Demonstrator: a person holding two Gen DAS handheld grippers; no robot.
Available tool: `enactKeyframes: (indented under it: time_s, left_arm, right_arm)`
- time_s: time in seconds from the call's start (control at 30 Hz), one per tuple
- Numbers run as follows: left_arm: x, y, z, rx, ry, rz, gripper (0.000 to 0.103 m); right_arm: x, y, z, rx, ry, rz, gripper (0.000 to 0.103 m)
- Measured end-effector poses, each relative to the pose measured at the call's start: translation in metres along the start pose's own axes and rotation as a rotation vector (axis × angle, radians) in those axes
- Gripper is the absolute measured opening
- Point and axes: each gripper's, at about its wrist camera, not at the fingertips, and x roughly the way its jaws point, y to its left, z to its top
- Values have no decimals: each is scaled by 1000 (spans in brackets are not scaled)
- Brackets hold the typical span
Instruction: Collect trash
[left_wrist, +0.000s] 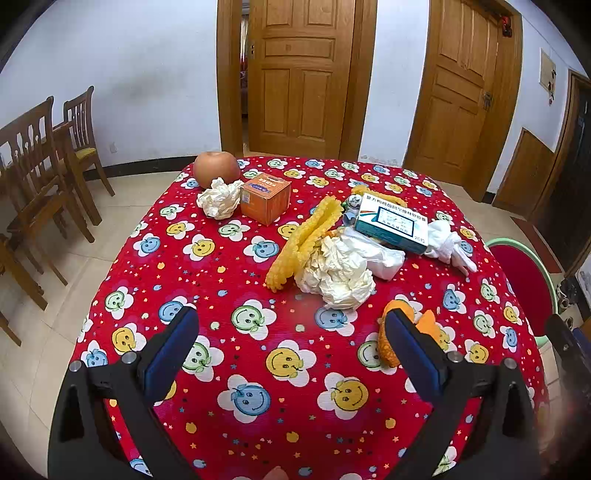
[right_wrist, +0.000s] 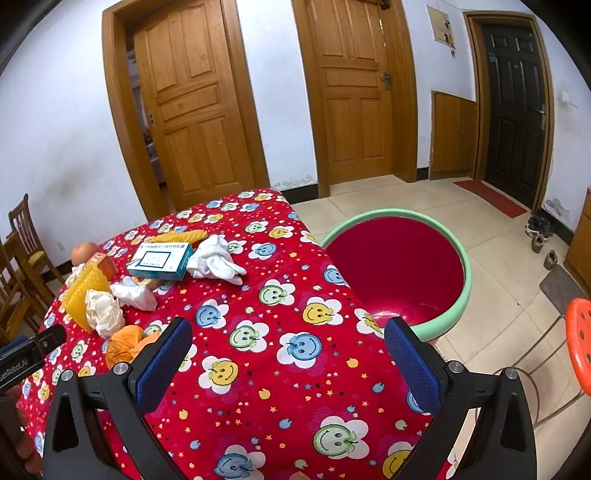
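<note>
Here, my left hand-held gripper (left_wrist: 291, 325) hovers spread, the crumpled tissue (left_wrist: 338, 275) just ahead and slightly right on the counter (left_wrist: 258, 369).

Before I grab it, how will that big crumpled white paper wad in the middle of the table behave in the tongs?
The crumpled paper wad looks loosely balled, so it should probably squash and feel very light. Its creased folds suggest it won't slip. It touches the yellow foam sheet, which might drag along.
</note>
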Motion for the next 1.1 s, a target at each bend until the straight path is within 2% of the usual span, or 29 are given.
enactKeyframes:
  time_s: [1.1]
  left_arm:
    - [1,0,0,0,2,1,100]
  right_arm:
    - [2,-1,-1,5,4,2,103]
